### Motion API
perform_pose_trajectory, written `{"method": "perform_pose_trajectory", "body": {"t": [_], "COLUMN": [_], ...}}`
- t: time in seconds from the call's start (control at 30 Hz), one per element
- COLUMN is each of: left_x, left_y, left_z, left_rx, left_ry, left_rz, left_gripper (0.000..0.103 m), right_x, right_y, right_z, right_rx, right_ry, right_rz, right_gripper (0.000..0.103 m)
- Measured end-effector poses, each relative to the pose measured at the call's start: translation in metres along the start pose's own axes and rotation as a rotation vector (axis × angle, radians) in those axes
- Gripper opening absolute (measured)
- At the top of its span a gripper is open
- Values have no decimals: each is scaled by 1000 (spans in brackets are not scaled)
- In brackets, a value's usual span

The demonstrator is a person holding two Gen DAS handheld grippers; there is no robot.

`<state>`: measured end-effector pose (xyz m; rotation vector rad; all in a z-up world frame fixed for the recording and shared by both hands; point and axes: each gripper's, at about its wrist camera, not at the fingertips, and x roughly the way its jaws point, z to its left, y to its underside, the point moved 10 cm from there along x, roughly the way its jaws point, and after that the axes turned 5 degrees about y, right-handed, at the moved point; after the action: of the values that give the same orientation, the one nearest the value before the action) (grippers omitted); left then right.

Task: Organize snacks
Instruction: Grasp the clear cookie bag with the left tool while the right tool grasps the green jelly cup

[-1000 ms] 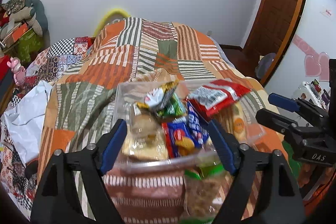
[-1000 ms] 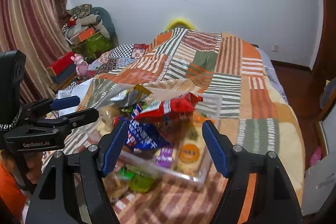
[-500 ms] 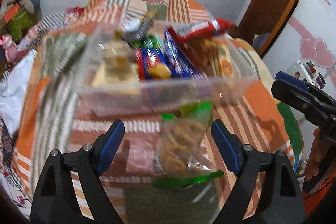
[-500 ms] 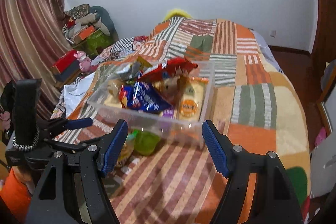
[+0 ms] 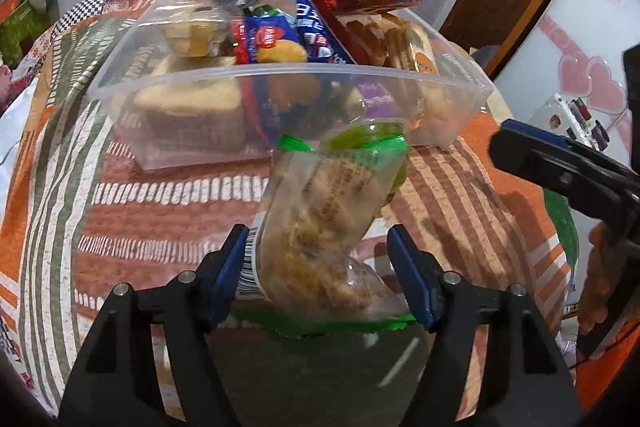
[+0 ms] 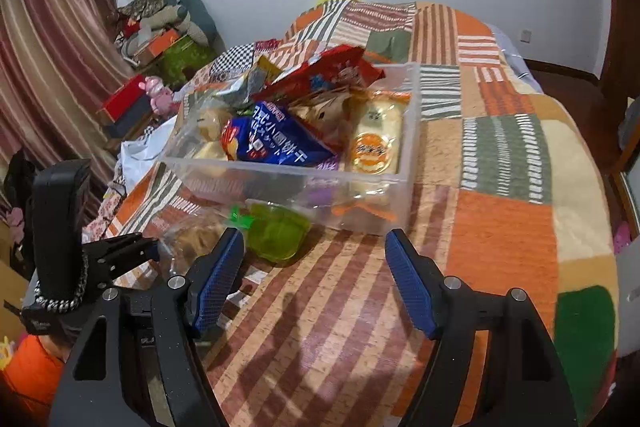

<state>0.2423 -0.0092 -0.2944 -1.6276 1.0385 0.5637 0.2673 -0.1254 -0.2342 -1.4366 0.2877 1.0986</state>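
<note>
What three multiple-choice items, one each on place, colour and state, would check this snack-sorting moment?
1. The green-trimmed biscuit bag lies:
A. on the quilt, in front of the clear bin
B. inside the bin
C. on the floor

2. The jelly cup beside the bag is:
A. red
B. green
C. blue

3. The right gripper is:
A. shut on the cup
B. open, nothing between its fingers
C. shut on the bin's rim

Answers:
1 A: the bag rests on the striped patch outside the bin's near wall.
2 B: the cup is translucent green.
3 B: only quilt shows between the spread fingers.
</note>
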Motion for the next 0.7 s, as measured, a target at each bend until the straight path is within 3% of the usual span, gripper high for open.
{"method": "perform_pose_trajectory", "body": {"t": [0.13, 0.37, 0.6, 0.63, 0.7], "left_x": [-16, -45, -38, -36, -34], "left_y": [2, -4, -5, -5, -4], "left_z": [17, 46, 59, 59, 58], "left_rx": [-5, -66, -72, -72, -75], "left_ry": [-67, -100, -99, -101, -105], "left_rz": [-47, -115, -89, -82, -69], "left_gripper": [67, 62, 63, 64, 66], "right_x": [13, 45, 67, 68, 68], "right_y": [2, 5, 5, 6, 7], "right_z": [11, 28, 38, 38, 37], "right_rx": [-6, -1, 0, 0, -10], "right_ry": [-22, -48, -59, -55, -45], "right_rz": [31, 91, 142, 143, 144], "right_gripper": [70, 70, 72, 69, 54]}}
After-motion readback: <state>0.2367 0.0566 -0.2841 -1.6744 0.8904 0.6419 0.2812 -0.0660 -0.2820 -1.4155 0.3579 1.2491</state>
